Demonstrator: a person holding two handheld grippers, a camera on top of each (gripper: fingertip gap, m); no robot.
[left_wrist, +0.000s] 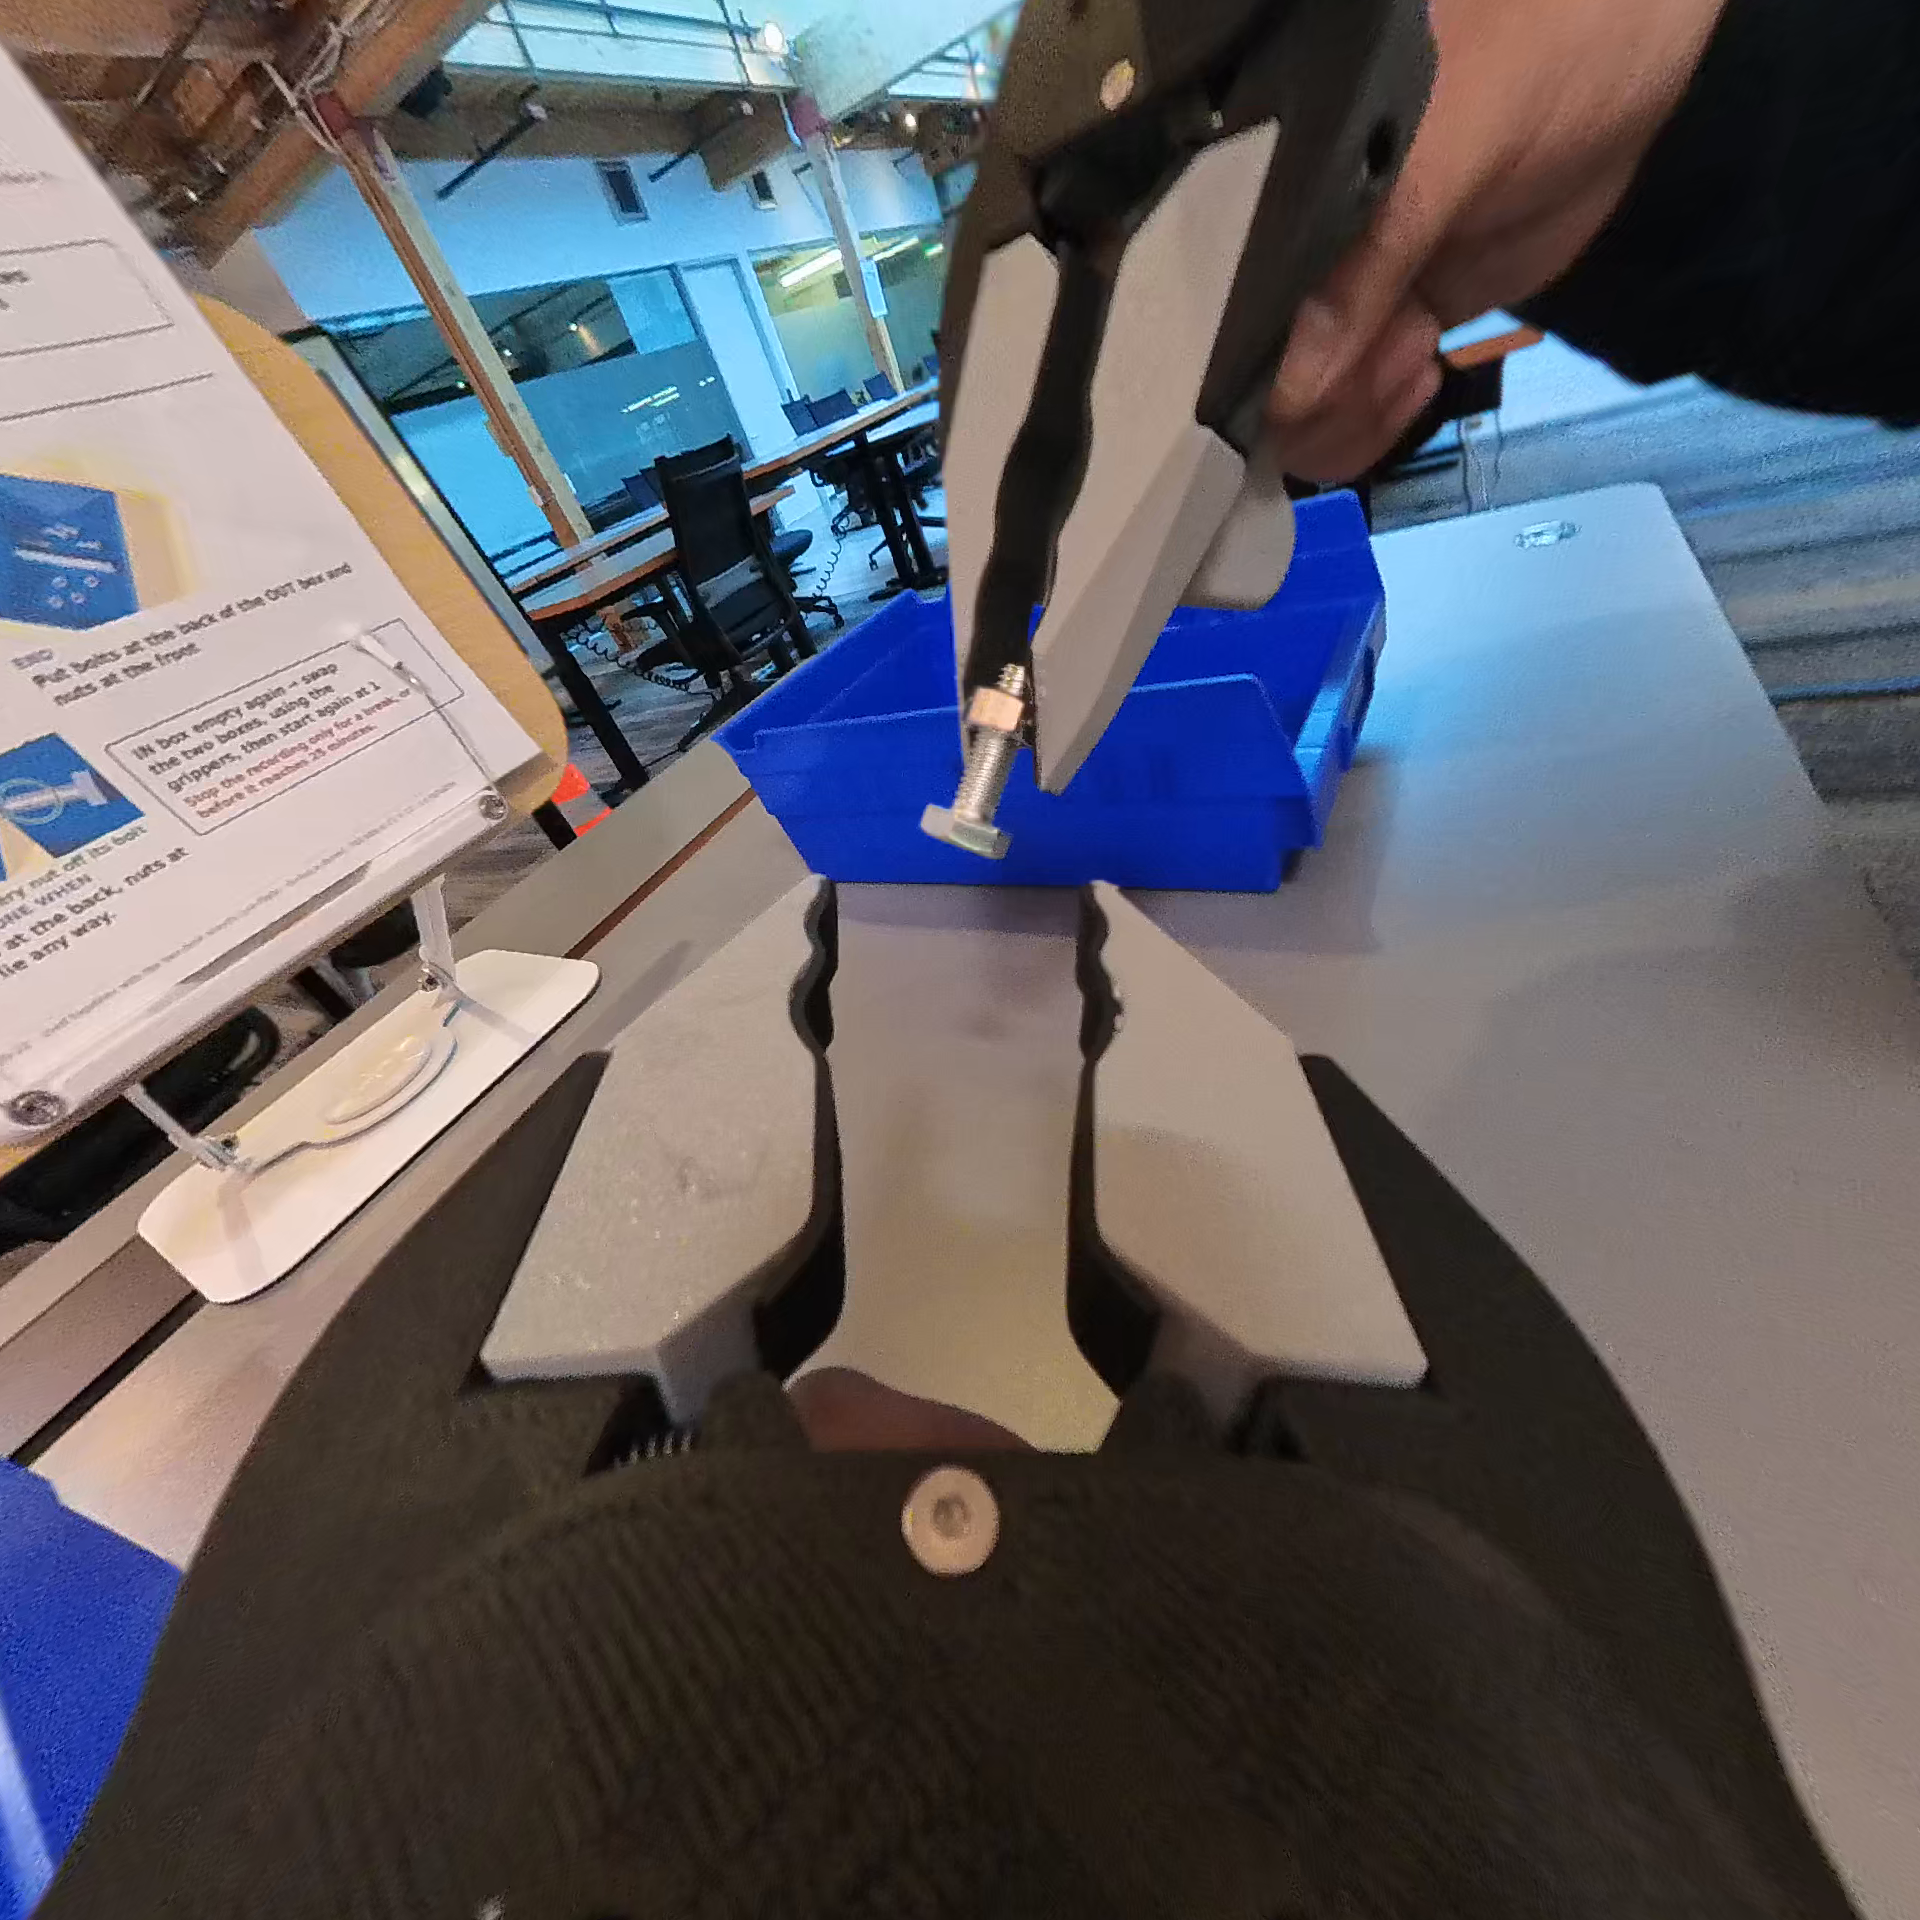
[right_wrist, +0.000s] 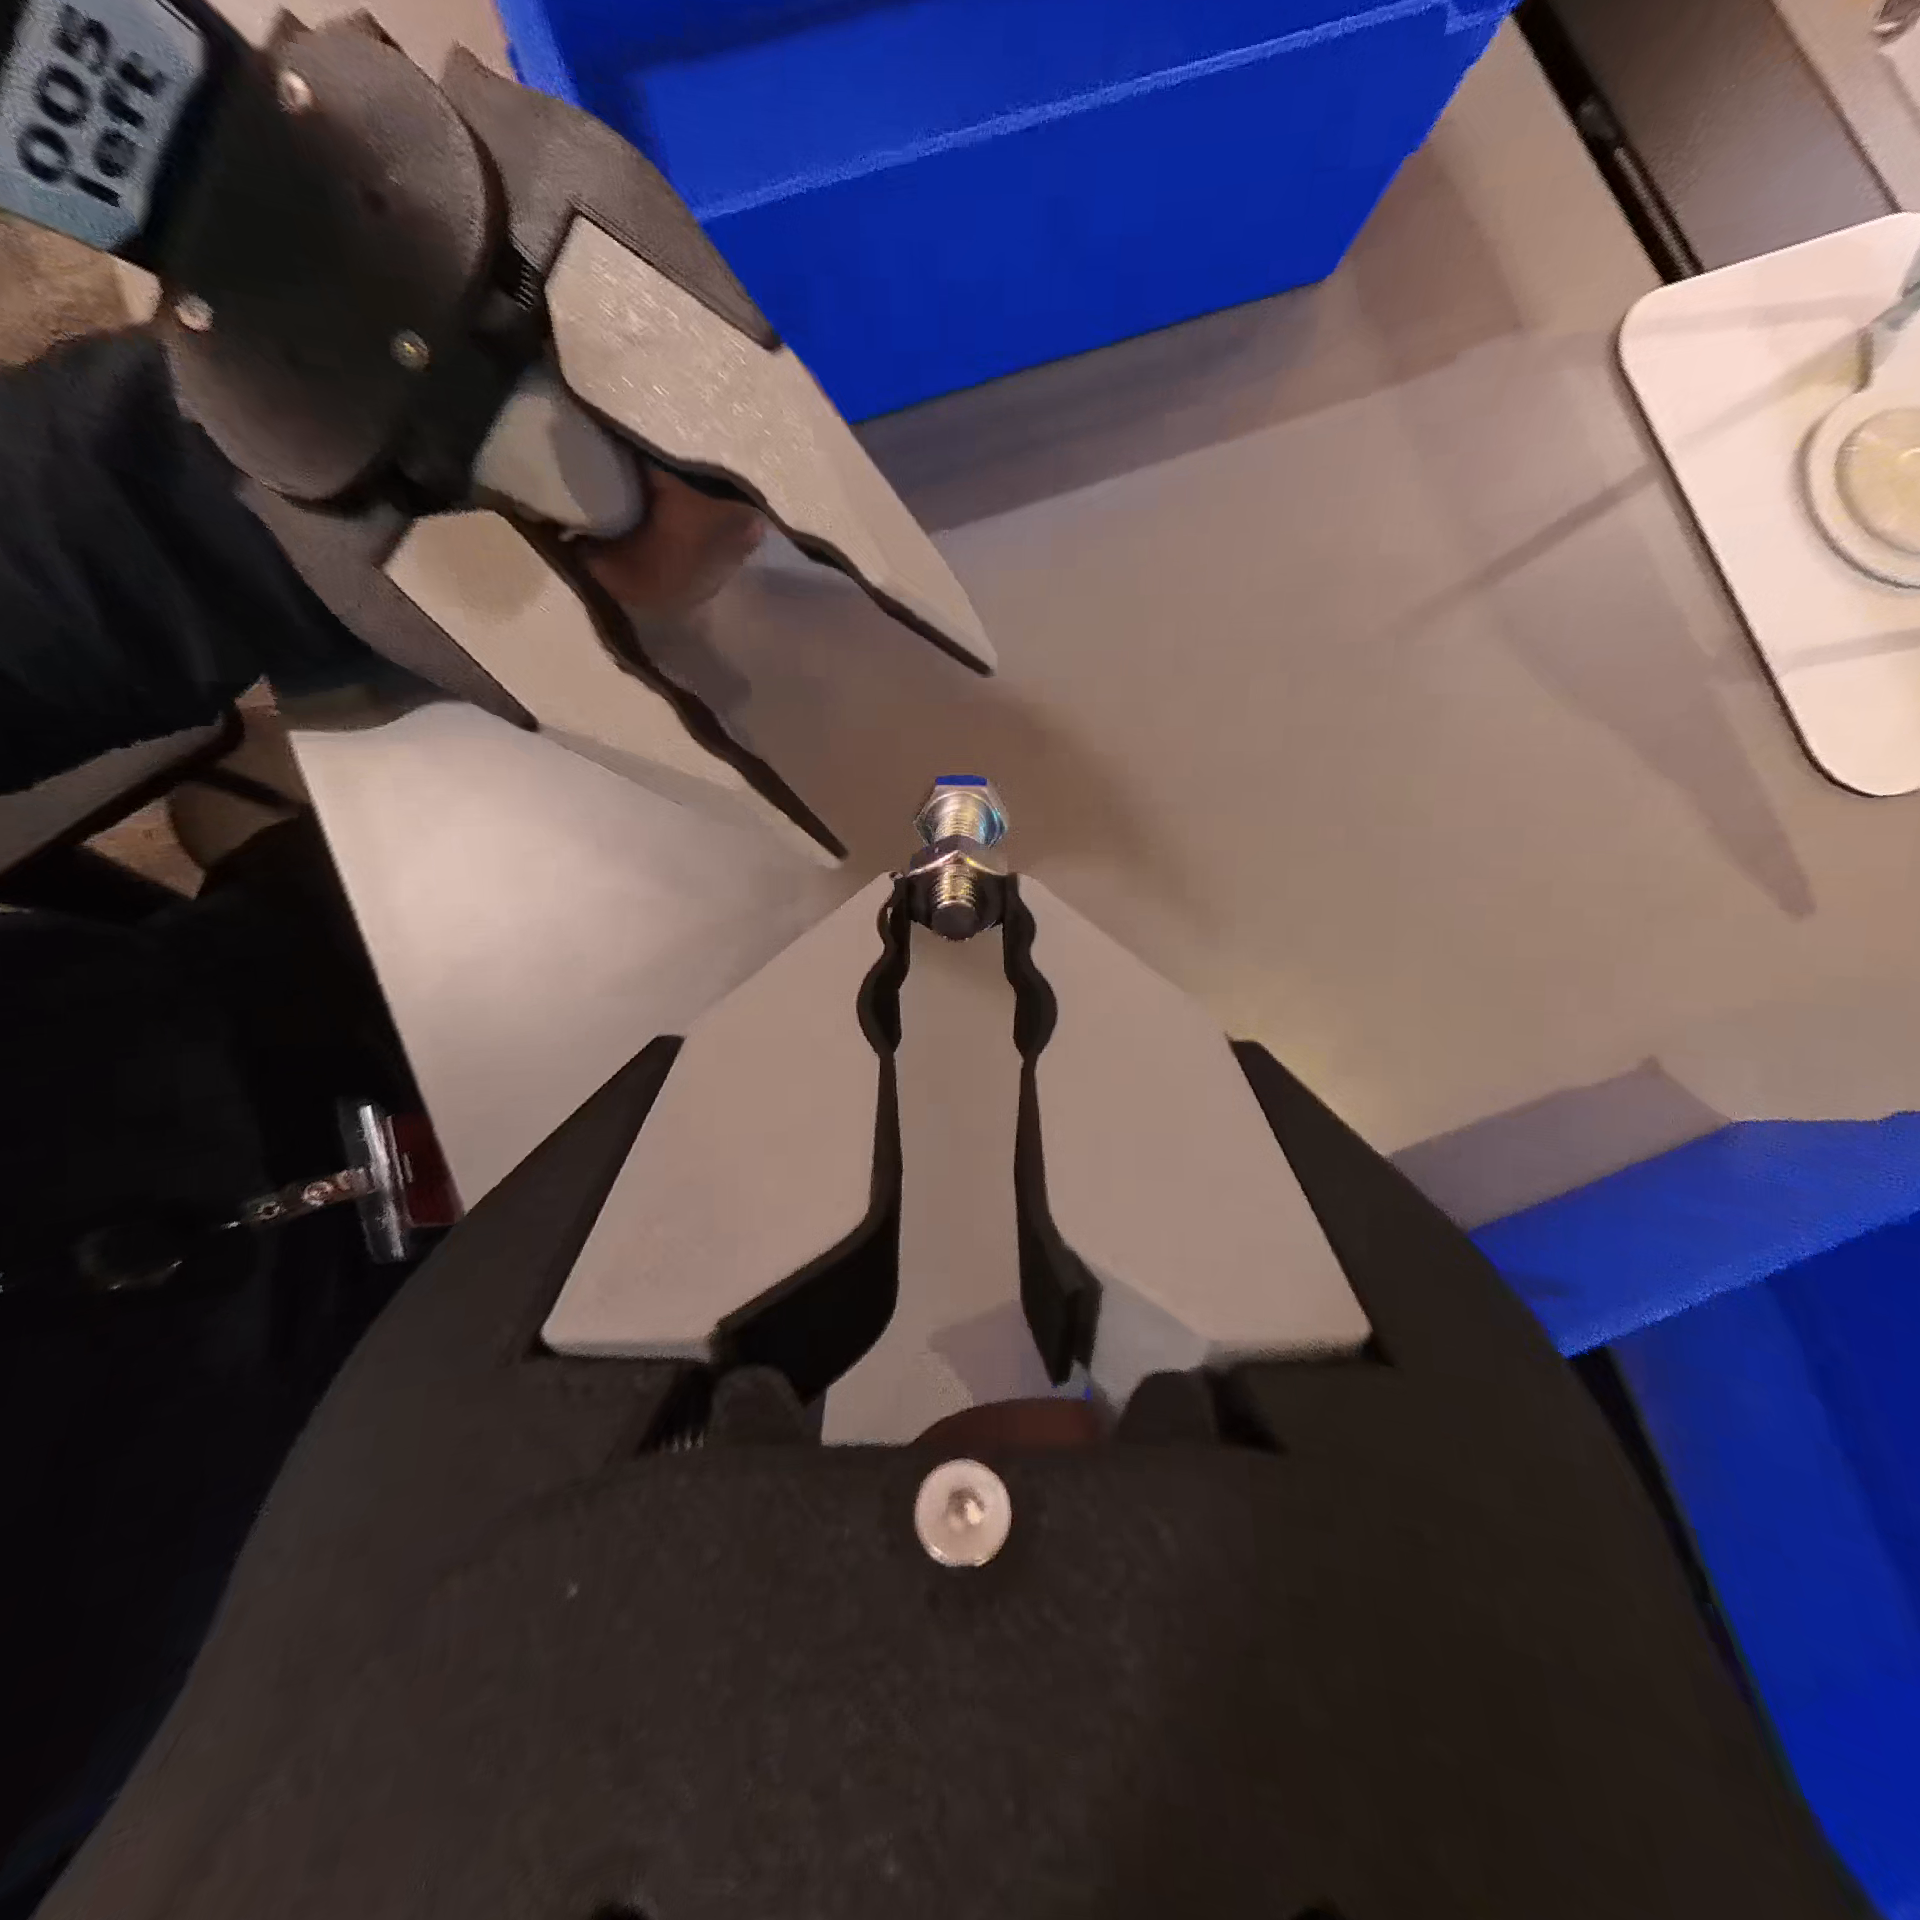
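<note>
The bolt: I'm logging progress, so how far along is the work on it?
Done: the bolt is off the table, with the right gripper shut on its threaded end. In hand: the left gripper is open, empty, close beside it. Left: the nut sits on the thread, not yet touched by the left gripper.
</note>
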